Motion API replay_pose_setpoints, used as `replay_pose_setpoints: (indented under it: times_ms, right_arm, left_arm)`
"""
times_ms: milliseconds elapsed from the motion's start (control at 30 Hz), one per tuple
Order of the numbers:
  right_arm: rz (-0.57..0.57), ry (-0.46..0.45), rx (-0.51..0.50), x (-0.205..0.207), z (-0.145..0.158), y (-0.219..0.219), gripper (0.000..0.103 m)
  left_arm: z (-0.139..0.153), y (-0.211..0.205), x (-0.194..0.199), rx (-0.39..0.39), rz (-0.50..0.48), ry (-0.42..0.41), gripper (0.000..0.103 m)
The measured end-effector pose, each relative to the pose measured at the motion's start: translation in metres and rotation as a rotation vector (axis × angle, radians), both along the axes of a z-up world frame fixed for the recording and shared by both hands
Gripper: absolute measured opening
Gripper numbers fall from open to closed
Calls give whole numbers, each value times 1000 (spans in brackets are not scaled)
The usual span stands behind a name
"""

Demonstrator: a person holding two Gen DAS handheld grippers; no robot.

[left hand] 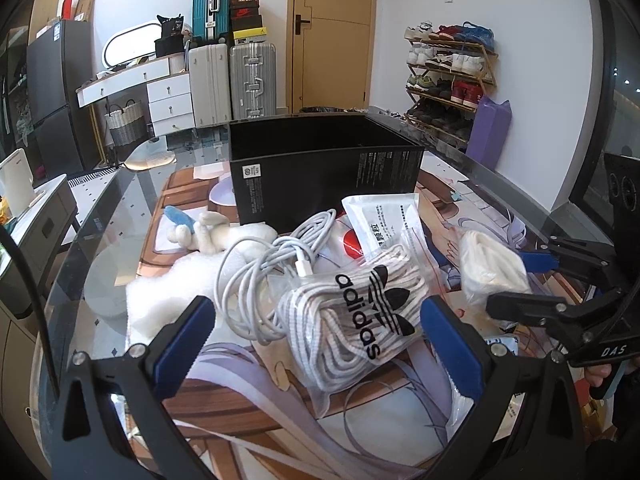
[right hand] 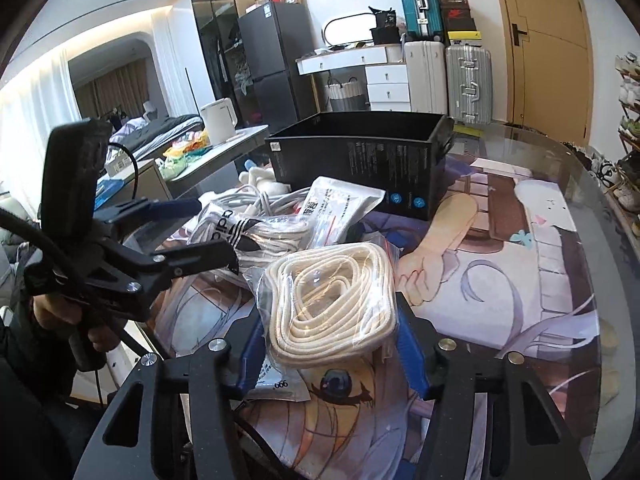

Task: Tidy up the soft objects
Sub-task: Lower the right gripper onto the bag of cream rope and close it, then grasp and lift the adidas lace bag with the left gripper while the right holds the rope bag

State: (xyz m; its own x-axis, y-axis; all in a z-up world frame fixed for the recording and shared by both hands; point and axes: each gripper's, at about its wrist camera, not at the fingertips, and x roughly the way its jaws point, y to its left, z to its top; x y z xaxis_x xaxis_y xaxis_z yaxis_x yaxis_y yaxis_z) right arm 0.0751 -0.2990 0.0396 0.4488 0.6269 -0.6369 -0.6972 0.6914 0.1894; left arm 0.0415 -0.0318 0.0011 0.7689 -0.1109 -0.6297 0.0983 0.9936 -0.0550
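Note:
A clear bag of white laces with an adidas logo (left hand: 360, 316) lies on the printed mat between the open jaws of my left gripper (left hand: 316, 340); I cannot tell if the pads touch it. It also shows in the right wrist view (right hand: 248, 236). My right gripper (right hand: 330, 344) is open around a clear bag of cream laces (right hand: 332, 304), seen from the left wrist as well (left hand: 492, 268). A coiled white cable (left hand: 260, 272), a white plush rabbit (left hand: 216, 236) and a white foil pouch (left hand: 384, 220) lie behind. An open black box (left hand: 320, 168) stands farther back.
A white fluffy pad (left hand: 168, 300) lies left of the cable. The glass table's curved edge (left hand: 80, 240) runs on the left, and on the right in the right wrist view (right hand: 600, 240). A small pouch (right hand: 276, 384) lies under the cream bag.

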Motion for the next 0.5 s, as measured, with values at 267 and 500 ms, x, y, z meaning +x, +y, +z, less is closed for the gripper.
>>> replay_pose_setpoints:
  times_ms: [267,500]
  right_arm:
    - [-27,7,14,0,0,-11,58]
    - [-28,3,16,-1,2,-11,58]
  left_arm:
    - [-3,-4,4,17,-8,17,84]
    - [1,6,-4,-36,-6,4,51]
